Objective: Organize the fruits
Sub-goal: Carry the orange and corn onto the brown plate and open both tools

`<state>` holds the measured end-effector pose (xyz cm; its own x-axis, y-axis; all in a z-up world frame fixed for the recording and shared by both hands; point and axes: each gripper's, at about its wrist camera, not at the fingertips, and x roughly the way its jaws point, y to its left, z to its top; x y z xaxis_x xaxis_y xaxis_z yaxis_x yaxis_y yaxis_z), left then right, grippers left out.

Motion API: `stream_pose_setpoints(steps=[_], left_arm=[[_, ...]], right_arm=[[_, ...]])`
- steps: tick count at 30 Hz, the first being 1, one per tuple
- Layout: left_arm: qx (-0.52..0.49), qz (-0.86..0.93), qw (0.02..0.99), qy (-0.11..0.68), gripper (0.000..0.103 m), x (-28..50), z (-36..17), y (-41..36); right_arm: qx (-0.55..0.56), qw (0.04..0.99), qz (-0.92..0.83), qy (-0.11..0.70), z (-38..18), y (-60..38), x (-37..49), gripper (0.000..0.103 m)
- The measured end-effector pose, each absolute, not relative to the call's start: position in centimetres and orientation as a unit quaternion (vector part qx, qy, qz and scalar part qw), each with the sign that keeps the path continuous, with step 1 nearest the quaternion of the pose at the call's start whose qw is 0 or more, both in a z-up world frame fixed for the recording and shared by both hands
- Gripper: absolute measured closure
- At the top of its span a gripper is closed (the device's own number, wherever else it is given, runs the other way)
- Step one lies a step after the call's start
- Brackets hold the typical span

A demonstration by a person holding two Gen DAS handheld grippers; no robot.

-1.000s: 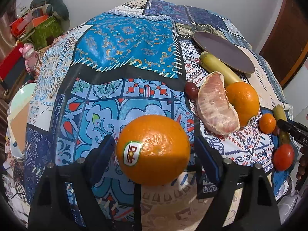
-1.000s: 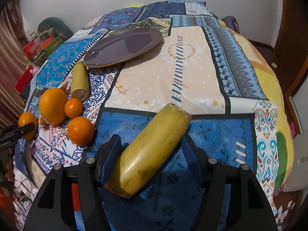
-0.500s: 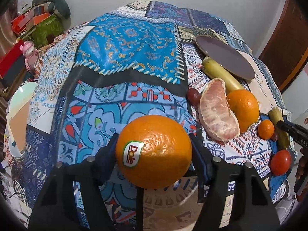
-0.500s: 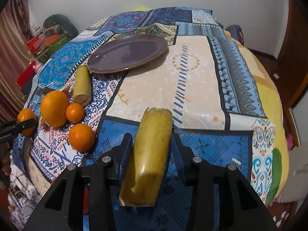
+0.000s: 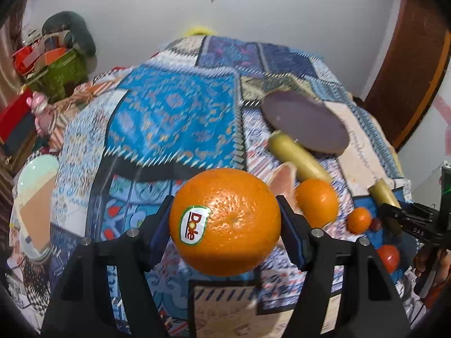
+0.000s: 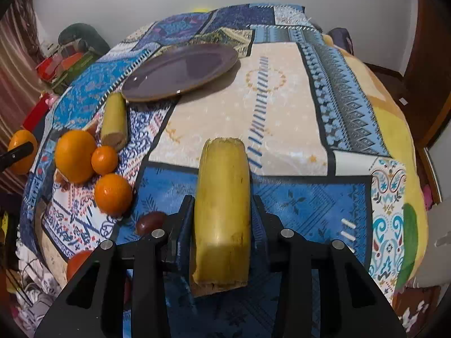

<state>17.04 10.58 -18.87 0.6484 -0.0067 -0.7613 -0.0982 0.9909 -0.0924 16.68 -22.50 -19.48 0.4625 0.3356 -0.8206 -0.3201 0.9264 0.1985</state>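
My left gripper (image 5: 224,211) is shut on a large orange (image 5: 225,219) with a Dole sticker, held above the patterned bedspread (image 5: 174,112). My right gripper (image 6: 222,205) is shut on a cut banana piece (image 6: 222,197) that lies lengthwise between the pads, low over the blue patch. A purple plate (image 6: 180,70) lies farther back. Left of the right gripper are a second banana piece (image 6: 114,121), a big orange (image 6: 74,155) and two mandarins (image 6: 104,159). A peeled pomelo segment (image 5: 282,177) shows behind the held orange.
A dark red fruit (image 6: 149,222) and a tomato (image 6: 79,262) lie near the right gripper's left finger. Boxes and bags (image 5: 48,64) are piled past the bed's left edge. A wooden door (image 5: 417,64) stands at the right. The beige patch (image 6: 282,107) holds nothing.
The left jaws closed onto the orange and raised it off the cloth. The right jaws closed on the banana piece, which swung from slanted to in line with the fingers.
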Motion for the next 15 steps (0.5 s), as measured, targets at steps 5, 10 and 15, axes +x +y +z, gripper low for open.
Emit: stream_pose_setpoints(steps=[5,10,15], left_arm=[[-0.05,0.008,0.915,0.401,0.034,18.1,-17.1,8.9],[-0.042,-0.009,0.92,0.388,0.034,19.4,-15.7,7.4],[-0.034,-0.019,0.926,0.375,0.034,20.6,-14.5,6.1]], right_arm=[[0.01,0.868,0.191,0.458,-17.9,-23.0,17.1,0.067],[0.011,0.882,0.196,0.428,-15.5,-23.2,17.9,0.067],[0.007,0.895,0.202,0.399,-13.2,-22.9,19.0,0.067]])
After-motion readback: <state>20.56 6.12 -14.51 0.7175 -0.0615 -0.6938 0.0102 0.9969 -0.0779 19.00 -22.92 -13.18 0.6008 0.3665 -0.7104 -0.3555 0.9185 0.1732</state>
